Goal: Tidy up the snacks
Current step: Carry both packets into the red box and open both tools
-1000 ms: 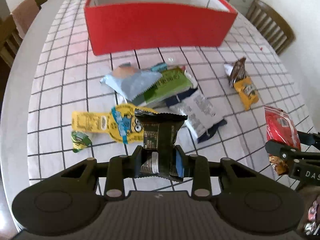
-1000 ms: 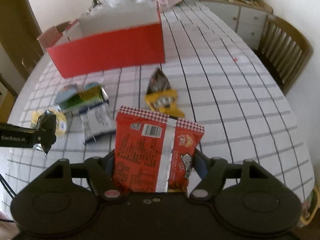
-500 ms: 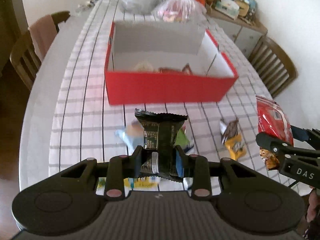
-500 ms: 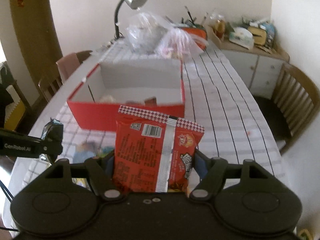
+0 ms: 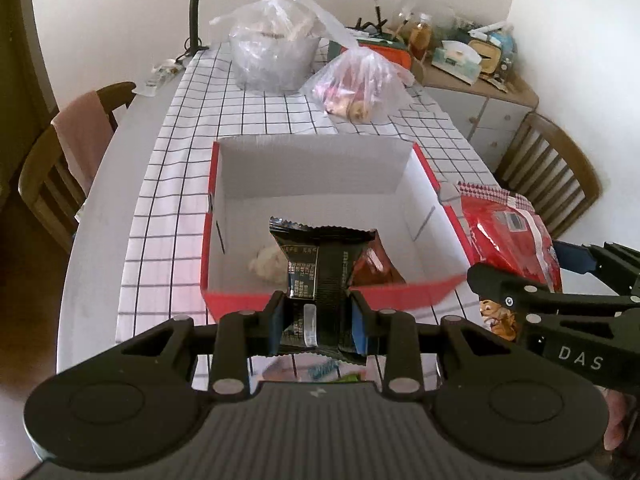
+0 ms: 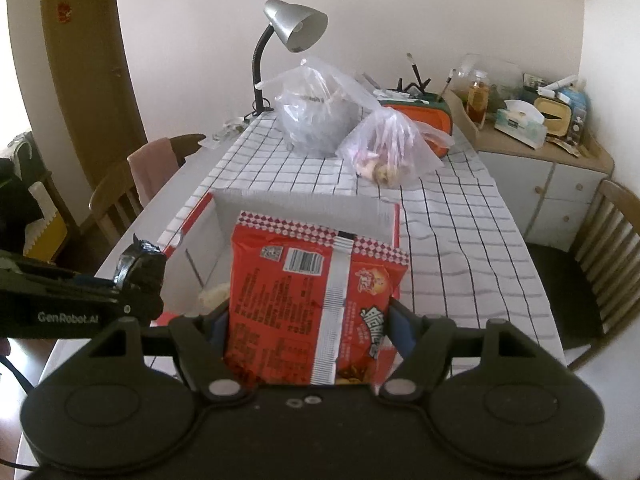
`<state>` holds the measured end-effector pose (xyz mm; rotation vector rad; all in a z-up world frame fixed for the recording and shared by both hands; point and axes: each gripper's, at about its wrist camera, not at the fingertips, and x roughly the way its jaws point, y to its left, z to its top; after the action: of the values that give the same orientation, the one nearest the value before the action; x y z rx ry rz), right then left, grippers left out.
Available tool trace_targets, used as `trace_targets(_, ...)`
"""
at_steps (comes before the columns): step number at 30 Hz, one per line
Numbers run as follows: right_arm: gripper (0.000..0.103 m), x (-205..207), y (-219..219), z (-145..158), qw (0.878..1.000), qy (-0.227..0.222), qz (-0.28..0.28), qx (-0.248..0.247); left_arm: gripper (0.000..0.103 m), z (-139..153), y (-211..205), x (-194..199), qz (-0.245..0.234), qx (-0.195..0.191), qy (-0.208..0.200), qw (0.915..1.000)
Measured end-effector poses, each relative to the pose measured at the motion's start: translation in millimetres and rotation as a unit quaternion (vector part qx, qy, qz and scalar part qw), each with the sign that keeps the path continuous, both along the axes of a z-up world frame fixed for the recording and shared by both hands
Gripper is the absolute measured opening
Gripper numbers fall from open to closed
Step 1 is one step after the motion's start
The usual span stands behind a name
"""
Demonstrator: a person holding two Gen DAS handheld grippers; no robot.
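My left gripper (image 5: pixel 318 326) is shut on a black snack packet (image 5: pixel 320 264) and holds it above the near wall of the red box (image 5: pixel 400 294). The box is white inside and holds a pale snack (image 5: pixel 268 266) and a reddish-brown packet (image 5: pixel 372 268). My right gripper (image 6: pixel 308 320) is shut on a red snack bag (image 6: pixel 312 304) and holds it over the box's near right side (image 6: pixel 396 220). The red bag also shows in the left wrist view (image 5: pixel 508 236), at the box's right wall. The black packet shows at the left of the right wrist view (image 6: pixel 140 264).
Two clear plastic bags (image 5: pixel 276 52) (image 5: pixel 360 88) sit on the checked tablecloth (image 5: pixel 168 184) behind the box. A desk lamp (image 6: pixel 288 36) stands at the far end. Wooden chairs (image 5: pixel 56 168) (image 5: pixel 548 172) flank the table. A cluttered cabinet (image 6: pixel 536 152) stands at the right.
Both grippers have risen from the loose snacks on the table and moved forward to the red box, each still holding its packet. The box's inside has come into view.
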<state>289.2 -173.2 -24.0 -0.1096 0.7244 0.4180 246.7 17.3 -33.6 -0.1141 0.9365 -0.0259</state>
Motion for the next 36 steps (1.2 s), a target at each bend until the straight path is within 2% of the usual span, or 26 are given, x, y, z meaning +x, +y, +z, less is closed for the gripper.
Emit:
trace_targets(10,0.074,60,21,-21,0.999,0.010,0.004,-0.031,0.033,-8,12,68,0.024,0.012,0.027,0.9993)
trace_targets(20,0.074,108,53,-63,0.995,0.051,0.045,-0.077,0.033,-43,23,123,0.040,0.034,0.068,0.9963)
trace_targets(28,0.074,117,77,-97,0.986,0.077,0.083,-0.126,0.033,-74,25,152,0.038,0.044,0.112,0.9920)
trace_targets(36,0.074,118,82,-109,0.982,0.096,0.088,-0.137,0.033,-99,22,159,0.029,0.052,0.144,0.9878)
